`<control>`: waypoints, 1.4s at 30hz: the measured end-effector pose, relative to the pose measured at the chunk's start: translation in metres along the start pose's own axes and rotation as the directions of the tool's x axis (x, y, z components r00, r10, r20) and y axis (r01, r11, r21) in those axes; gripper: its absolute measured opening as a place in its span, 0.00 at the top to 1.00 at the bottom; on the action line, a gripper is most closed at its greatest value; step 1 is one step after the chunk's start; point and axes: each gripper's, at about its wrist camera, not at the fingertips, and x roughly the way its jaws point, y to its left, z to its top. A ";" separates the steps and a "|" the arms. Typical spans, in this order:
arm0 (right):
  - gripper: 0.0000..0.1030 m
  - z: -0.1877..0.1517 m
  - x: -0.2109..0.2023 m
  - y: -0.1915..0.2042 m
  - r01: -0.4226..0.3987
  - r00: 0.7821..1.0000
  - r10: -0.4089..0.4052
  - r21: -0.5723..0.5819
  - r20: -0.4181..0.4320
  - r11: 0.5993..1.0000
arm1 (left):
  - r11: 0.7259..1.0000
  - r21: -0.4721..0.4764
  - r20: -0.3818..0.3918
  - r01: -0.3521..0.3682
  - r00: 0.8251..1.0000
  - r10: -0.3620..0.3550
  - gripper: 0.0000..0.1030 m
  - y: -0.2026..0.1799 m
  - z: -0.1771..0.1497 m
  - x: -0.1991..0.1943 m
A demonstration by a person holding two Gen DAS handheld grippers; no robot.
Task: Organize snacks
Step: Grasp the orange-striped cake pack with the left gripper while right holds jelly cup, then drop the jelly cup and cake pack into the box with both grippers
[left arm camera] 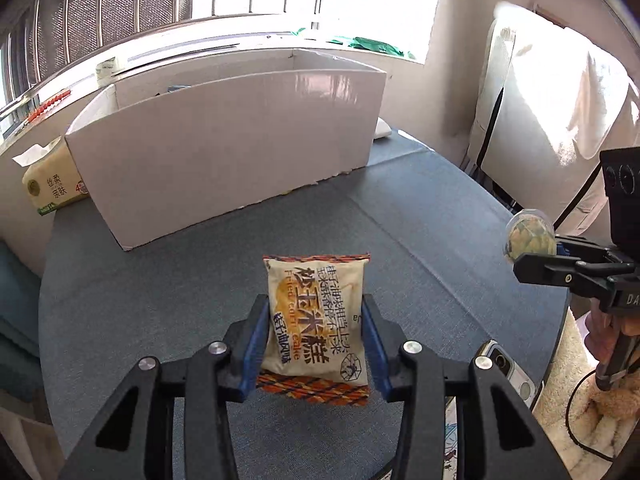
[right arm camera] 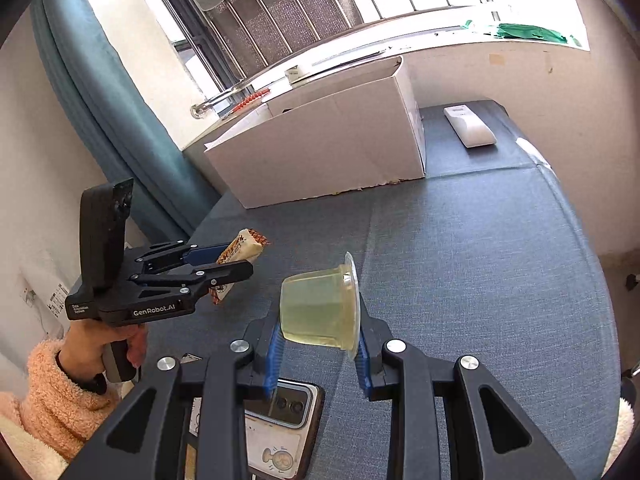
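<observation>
While each hand-held gripper [left arm camera: 316, 344] [right arm camera: 318, 354] clamps its snack, the box [left arm camera: 224, 152] interior seems hidden.

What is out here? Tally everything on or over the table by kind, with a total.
Snacks: 2 (corn cake packet in left gripper, jelly cup in right gripper)
Boxes: 1 (cardboard box)
Tissue packs: 1
Remotes: 1
Phones: 1
Total: 6

Cream foil snack packet [left arm camera: 316, 320]: orange-brown lattice-patterned ends, dark blue lettering. Translucent pale yellow-green plastic jelly cup [right arm camera: 318, 312]. Plain white cardboard box [left arm camera: 224, 160]; grey-blue fabric tabletop [left arm camera: 420, 240].
</observation>
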 end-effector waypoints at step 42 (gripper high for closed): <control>0.00 0.274 0.064 0.021 0.226 0.961 -0.202 -0.111 0.189 0.968 | 0.927 -0.187 0.292 -0.325 0.883 0.368 0.00 0.091 0.188 -0.052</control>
